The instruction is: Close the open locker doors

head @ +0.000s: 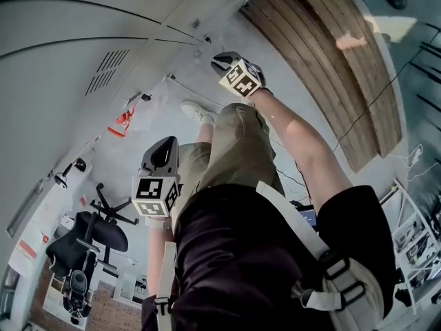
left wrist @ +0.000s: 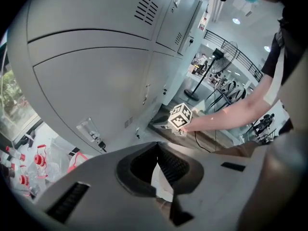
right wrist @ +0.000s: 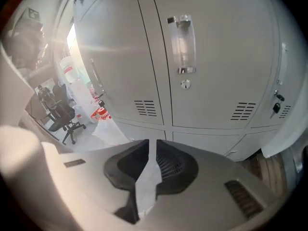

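Grey lockers [head: 83, 33] fill the top left of the head view. In the right gripper view the locker doors [right wrist: 216, 57] stand close in front and look flush, one with a clear handle [right wrist: 181, 44] and a keyhole [right wrist: 185, 84]. My right gripper [head: 220, 62] is held out near the lockers' base. Its jaws [right wrist: 151, 146] are almost together, with a thin slit and nothing between them. My left gripper [head: 162, 152] hangs lower by my leg. Its jaws [left wrist: 156, 148] meet at the tips and hold nothing. The left gripper view also shows the right gripper [left wrist: 163, 124] by the lockers [left wrist: 96, 71].
A black office chair [head: 93, 236] stands at the lower left. A red-and-white bag [head: 124, 121] lies by the lockers. A wooden bench [head: 331, 67] runs along the upper right, with a cable beside it. A key [right wrist: 275, 107] hangs in a lock at the right.
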{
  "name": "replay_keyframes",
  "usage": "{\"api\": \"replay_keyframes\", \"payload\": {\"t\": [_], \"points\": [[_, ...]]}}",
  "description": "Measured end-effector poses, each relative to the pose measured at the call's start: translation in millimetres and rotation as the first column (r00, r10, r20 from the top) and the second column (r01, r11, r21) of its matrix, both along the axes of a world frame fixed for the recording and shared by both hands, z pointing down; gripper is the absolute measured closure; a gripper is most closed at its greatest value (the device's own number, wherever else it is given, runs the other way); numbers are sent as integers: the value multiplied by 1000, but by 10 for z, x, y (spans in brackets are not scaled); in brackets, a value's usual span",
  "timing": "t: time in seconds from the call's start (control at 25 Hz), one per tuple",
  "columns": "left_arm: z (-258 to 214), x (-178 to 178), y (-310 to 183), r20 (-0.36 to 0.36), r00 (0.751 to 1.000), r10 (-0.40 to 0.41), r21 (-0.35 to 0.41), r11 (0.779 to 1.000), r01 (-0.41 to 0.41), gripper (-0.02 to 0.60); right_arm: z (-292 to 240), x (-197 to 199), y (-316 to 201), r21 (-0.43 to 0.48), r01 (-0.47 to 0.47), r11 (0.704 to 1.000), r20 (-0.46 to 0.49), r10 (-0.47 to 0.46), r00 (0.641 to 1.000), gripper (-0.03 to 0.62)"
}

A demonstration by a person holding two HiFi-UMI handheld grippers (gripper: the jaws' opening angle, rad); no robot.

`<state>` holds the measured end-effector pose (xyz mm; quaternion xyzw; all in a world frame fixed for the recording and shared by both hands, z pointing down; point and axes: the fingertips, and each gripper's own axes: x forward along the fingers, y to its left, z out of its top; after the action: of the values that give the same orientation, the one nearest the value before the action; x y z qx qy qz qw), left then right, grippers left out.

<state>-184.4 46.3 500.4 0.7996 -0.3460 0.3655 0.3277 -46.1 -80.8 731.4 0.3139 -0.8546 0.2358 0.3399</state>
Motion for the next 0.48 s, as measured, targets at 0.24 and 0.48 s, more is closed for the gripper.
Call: {"api": "replay_keyframes", "payload": {"t": [0.24,0.48], "points": [[-150,242,-223,-46,999,22,63,998,-19,575,-601,187,120,21,-29,999,51,28,998,556],[-399,471,-390,-95,994,47,127,991,-34,575,-1359,305,209,59,-88,994,132,80,988,559]]}}
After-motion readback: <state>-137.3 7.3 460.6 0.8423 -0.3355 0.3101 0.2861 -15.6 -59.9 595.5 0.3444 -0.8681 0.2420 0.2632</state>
